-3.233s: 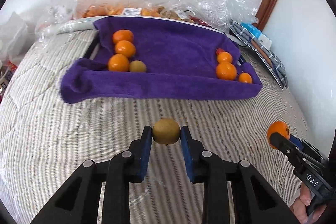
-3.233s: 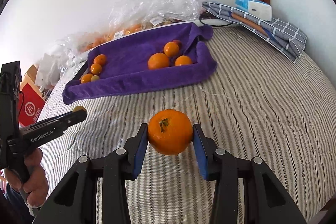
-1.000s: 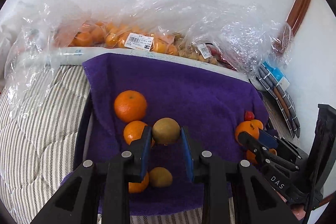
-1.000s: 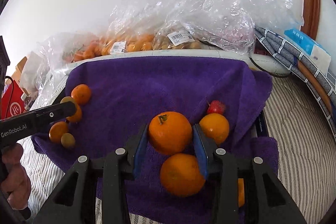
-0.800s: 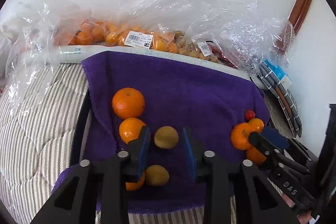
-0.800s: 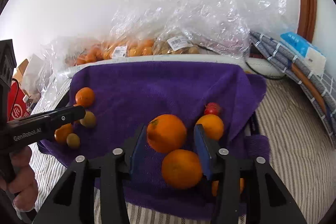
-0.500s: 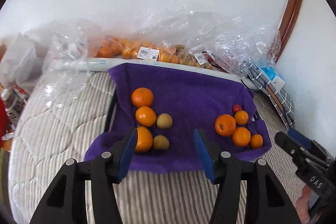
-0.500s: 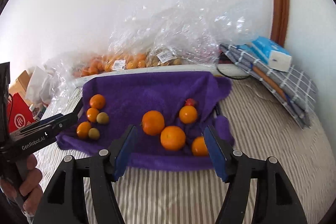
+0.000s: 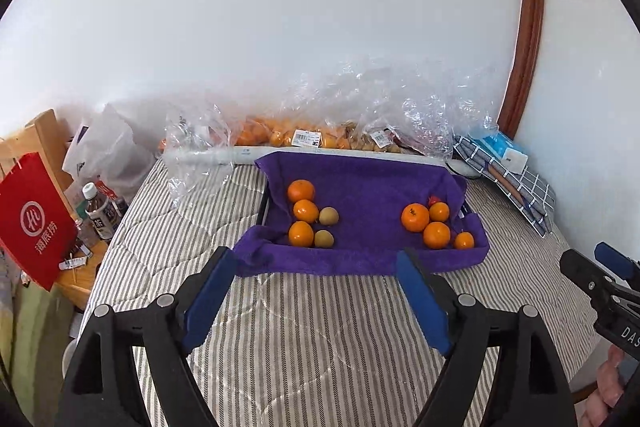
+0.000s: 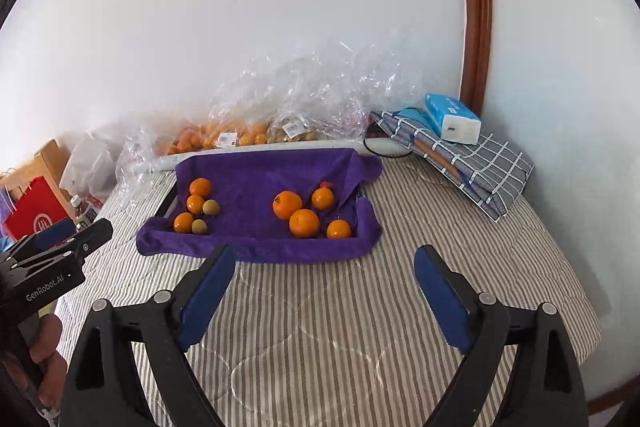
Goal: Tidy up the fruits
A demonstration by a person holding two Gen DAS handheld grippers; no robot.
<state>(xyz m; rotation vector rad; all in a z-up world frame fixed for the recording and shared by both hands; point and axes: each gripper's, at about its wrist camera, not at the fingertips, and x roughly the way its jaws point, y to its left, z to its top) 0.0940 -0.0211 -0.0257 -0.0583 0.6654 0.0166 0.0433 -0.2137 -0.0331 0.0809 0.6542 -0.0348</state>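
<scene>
The fruits lay on a purple towel [image 9: 368,183] lining a tray on the striped bed [image 9: 312,339], in two groups well apart. The left group held three oranges [image 9: 301,190] and two kiwis [image 9: 328,215]. The right group held four oranges [image 10: 287,204] and one small red fruit [image 10: 326,184], too small to identify, half hidden behind the far orange. That made seven oranges, two kiwis and one red fruit.

Judged from shape and skin, each fruit would be light, round and apt to roll. The oranges looked firm but yielding. The kiwis were smaller and probably softer, so a gentle squeeze across the widest part would suit both. The fruits within each group touched or nearly touched, so a grip taken from above, with a finger on each free side, seemed safest.

The left gripper [image 9: 316,291] hung over the bare bedding in front of the tray, jaws spread wide and empty. The right gripper [image 10: 320,287] was placed likewise, jaws wide and empty. No loose fruit showed on the bedding, so the sorting appeared nearly or wholly done.

Clear bags [image 9: 360,131] of further fruit lay against the wall behind the tray. A checked cloth [image 10: 472,163] with a tissue pack [image 10: 452,123] lay to the right, and a red bag [image 9: 34,223] and bottles [image 9: 100,211] to the left.
</scene>
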